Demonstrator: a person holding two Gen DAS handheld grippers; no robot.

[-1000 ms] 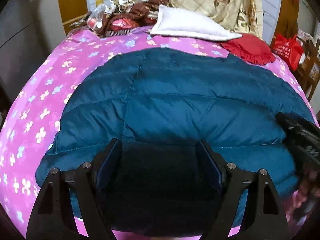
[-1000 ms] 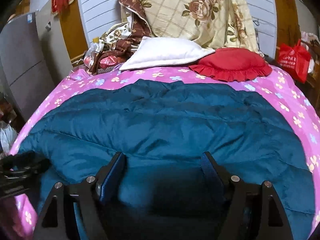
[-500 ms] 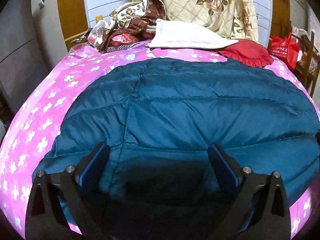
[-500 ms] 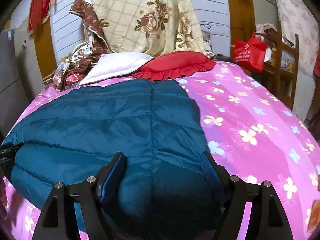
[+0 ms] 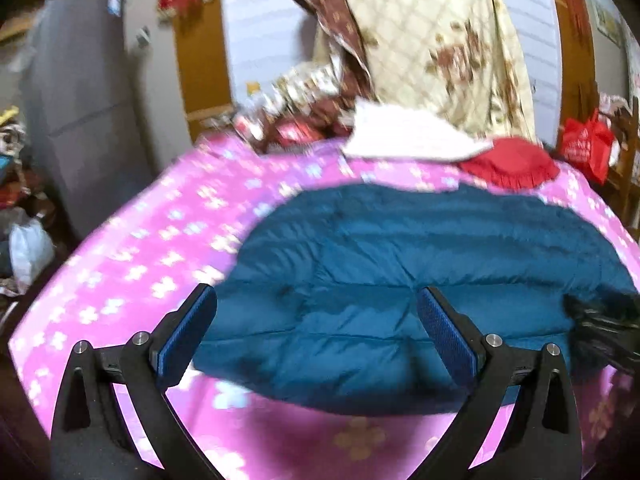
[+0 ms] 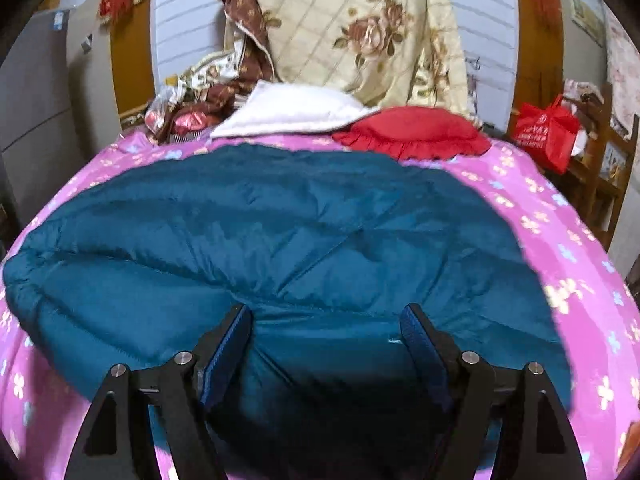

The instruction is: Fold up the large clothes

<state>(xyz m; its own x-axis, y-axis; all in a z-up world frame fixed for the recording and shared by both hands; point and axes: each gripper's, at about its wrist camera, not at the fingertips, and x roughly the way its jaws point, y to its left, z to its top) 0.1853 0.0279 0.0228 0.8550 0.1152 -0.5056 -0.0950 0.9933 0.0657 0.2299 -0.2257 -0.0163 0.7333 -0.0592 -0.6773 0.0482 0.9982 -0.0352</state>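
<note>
- Both grippers stand released over the teal down jacket (image 6: pixel 280 240): our left gripper (image 5: pixel 316 332) has its blue pads spread wide with nothing between them but a view of the jacket's near hem, and our right gripper (image 6: pixel 326 344) is parted too, its pads straddling the padded fabric without pinching it, as far as we can tell.
- We find the jacket lying on the pink flowered bedspread (image 6: pixel 560 248), its far edge just short of the red cushion (image 6: pixel 416 132) and the white pillow (image 6: pixel 292 112).
- We judge the folding partly done: the jacket reads as one compact quilted block with no sleeves showing, though whether they are tucked under we cannot tell.
- What we reckon remains is at least another fold to halve the bulk, and some pressing flat, since down filling tends to spring back.
- Our left gripper hangs above and off the jacket's near left corner, over bare bedspread; that view is blurred.
- Our right gripper sits low at the near edge, close to the fabric, pointing toward the cushion.
</note>
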